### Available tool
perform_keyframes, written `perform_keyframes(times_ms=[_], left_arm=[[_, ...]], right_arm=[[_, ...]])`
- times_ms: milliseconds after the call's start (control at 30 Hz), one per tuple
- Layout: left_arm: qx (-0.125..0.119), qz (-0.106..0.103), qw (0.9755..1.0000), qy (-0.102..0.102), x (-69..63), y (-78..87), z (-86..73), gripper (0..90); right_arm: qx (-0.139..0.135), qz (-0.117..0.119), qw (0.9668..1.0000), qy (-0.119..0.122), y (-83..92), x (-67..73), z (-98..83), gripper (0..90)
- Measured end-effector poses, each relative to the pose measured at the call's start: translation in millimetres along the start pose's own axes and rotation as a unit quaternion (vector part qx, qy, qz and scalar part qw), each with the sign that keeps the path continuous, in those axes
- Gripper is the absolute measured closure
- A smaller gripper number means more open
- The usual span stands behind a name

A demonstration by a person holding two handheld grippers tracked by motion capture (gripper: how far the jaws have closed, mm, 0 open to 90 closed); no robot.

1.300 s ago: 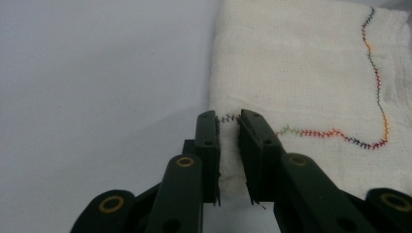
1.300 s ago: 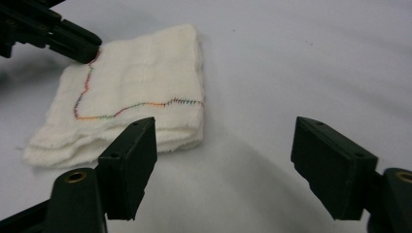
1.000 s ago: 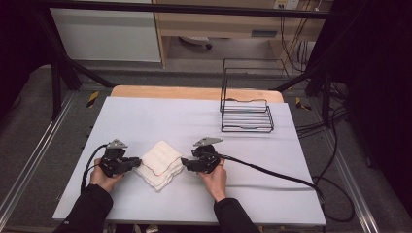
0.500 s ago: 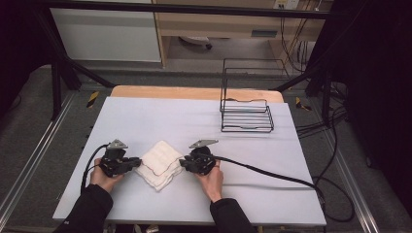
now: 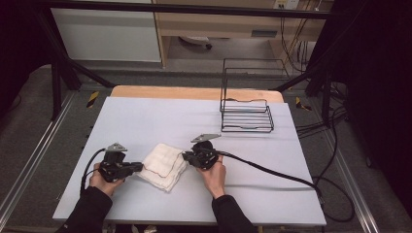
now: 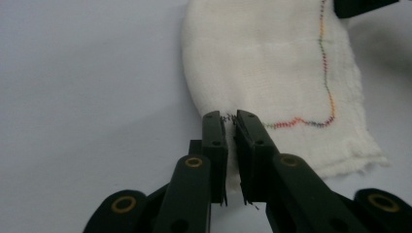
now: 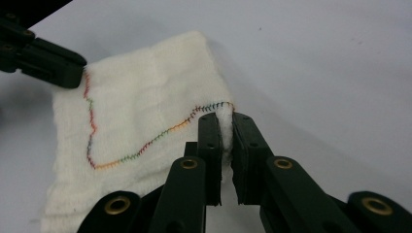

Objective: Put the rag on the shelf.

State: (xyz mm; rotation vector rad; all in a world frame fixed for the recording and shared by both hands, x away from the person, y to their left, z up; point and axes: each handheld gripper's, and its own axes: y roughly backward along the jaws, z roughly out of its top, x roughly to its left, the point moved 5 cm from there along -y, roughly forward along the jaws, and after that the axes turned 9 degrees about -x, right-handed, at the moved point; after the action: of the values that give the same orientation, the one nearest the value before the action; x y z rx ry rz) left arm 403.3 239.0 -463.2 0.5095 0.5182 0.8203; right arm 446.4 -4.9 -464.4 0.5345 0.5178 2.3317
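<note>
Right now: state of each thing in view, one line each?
white cloth: folded, flat on the table, pinched at two opposite edges.
left gripper: shut on the cloth's edge.
right gripper: jaws just closed, shut on a cloth corner.
wire rack: upright, nothing in it, at the table's far right.
table: bare apart from cloth, rack and cables.

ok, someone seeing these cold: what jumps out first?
The folded white cloth with its rainbow-stitched edge, near the front of the pale table, pinched from both sides: the left gripper shut on its left corner, the right gripper on its right, its jaws having just closed on a fold. Next, the empty black wire rack standing apart at the table's far right.
</note>
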Motion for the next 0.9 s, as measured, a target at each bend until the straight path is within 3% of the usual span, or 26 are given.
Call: perform_keyframes(times_ms=[167, 333, 500, 600, 633, 667, 700, 900], left_arm=[[0.01, 0.01, 0.9998, -0.011, -27.4, -0.7, -7.4, 82.5], [0.007, 0.023, 0.9996, -0.012, -38.7, 1.0, -16.0, 80.1], [-0.004, 0.03, 0.9991, -0.028, -34.4, -0.7, -13.0, 70.3], [-0.012, 0.034, 0.998, -0.051, -28.5, -1.5, -5.8, 54.7], [-0.016, 0.037, 0.9977, -0.054, -26.0, -2.7, -2.0, 54.7], [-0.017, 0.04, 0.9973, -0.059, -19.5, -5.8, 6.8, 46.4], [-0.017, 0.04, 0.9973, -0.059, -19.5, -5.8, 6.8, 42.3], [-0.018, 0.032, 0.9978, -0.056, -5.7, -23.6, 30.3, 29.7]], right_arm=[[0.016, -0.01, 0.9997, 0.015, 4.4, -4.9, 2.1, 83.5], [0.017, -0.022, 0.9994, 0.02, -0.3, -11.2, -0.2, 83.0], [0.021, -0.028, 0.9991, 0.024, -10.7, -14.8, -8.4, 79.8], [-0.007, -0.022, 0.9995, 0.02, -5.3, -15.2, -5.4, 67.4], [-0.007, -0.022, 0.9995, 0.02, -5.3, -15.2, -5.4, 67.4], [-0.019, -0.024, 0.9994, 0.018, 1.5, -15.2, -1.7, 62.5], [-0.019, -0.024, 0.9994, 0.018, 1.5, -15.2, -1.7, 62.5], [-0.041, -0.022, 0.9987, 0.021, 25.0, -20.4, 1.9, 35.0]])
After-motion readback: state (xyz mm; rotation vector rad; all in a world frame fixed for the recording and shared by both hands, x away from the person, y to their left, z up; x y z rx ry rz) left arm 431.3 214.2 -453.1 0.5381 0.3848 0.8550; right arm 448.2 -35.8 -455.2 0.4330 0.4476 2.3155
